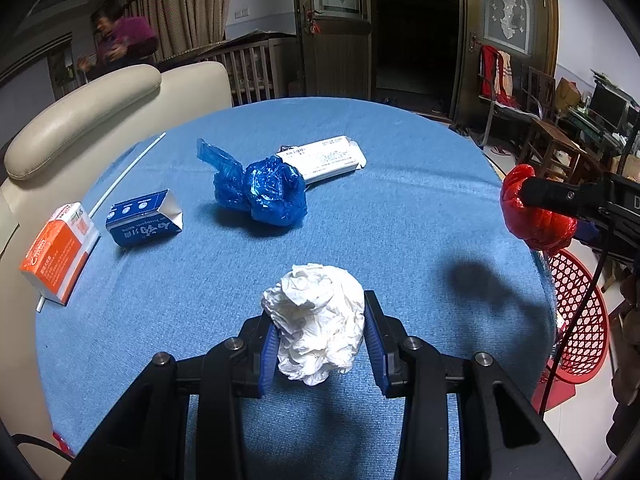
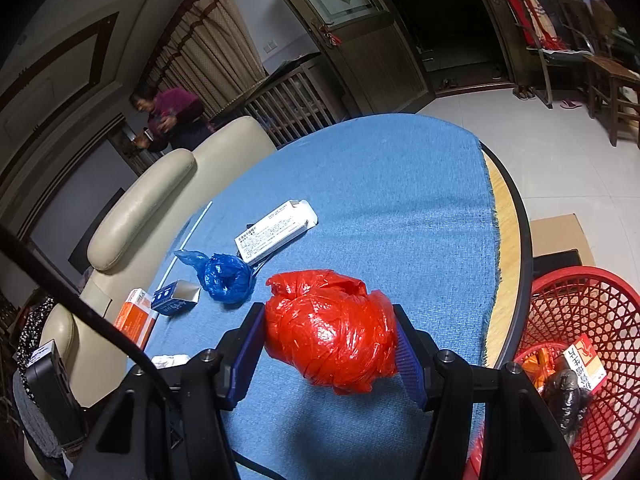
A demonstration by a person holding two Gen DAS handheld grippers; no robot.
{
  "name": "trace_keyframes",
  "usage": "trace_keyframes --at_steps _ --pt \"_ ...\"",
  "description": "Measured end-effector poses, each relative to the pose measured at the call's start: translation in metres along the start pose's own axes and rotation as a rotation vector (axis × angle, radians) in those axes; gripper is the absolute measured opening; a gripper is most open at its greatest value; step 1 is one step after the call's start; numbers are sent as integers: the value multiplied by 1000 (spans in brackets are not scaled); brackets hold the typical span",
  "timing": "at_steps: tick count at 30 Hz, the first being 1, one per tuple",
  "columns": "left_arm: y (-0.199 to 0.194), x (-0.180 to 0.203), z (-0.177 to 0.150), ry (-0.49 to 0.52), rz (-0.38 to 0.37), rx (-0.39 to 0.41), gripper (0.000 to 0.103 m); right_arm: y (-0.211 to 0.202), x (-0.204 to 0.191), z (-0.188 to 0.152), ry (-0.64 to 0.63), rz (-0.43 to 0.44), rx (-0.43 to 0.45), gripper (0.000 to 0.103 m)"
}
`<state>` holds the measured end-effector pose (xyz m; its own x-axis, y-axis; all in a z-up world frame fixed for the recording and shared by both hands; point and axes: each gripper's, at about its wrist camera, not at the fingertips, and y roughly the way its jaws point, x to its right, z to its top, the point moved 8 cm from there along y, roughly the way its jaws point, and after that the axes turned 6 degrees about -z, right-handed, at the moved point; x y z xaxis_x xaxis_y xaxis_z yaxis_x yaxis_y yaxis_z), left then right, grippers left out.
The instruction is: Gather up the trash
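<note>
My left gripper [image 1: 320,340] is shut on a crumpled white paper ball [image 1: 316,320] just above the blue tablecloth [image 1: 420,208]. My right gripper [image 2: 330,344] is shut on a crumpled red plastic bag [image 2: 332,332], held above the cloth near the table's right edge; it also shows in the left wrist view [image 1: 532,208]. A blue plastic bag [image 1: 260,188], a long white box [image 1: 328,158], a small blue carton [image 1: 144,224] and an orange box [image 1: 60,252] lie on the cloth. The red basket [image 2: 592,308] stands on the floor, right of the table.
The basket holds a white-and-orange box [image 2: 584,364] and a dark wad [image 2: 568,396]. A thin white straw [image 1: 124,172] lies at the cloth's left. A beige sofa [image 1: 80,120] stands left of the table. A person [image 1: 120,40] stands far behind. Wooden chairs [image 1: 552,144] stand at right.
</note>
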<state>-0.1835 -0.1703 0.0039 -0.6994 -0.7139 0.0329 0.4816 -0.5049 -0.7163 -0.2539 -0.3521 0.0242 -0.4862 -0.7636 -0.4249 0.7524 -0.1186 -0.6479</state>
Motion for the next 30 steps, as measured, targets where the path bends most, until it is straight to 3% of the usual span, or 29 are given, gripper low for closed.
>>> trace_keyframes --at_steps 19,30 --pt "-11 0 7 -1 -7 33 40 -12 -1 2 -7 -10 19 63" --pt "-9 41 21 71 -67 40 40 -41 71 -8 95 -115 44 63"
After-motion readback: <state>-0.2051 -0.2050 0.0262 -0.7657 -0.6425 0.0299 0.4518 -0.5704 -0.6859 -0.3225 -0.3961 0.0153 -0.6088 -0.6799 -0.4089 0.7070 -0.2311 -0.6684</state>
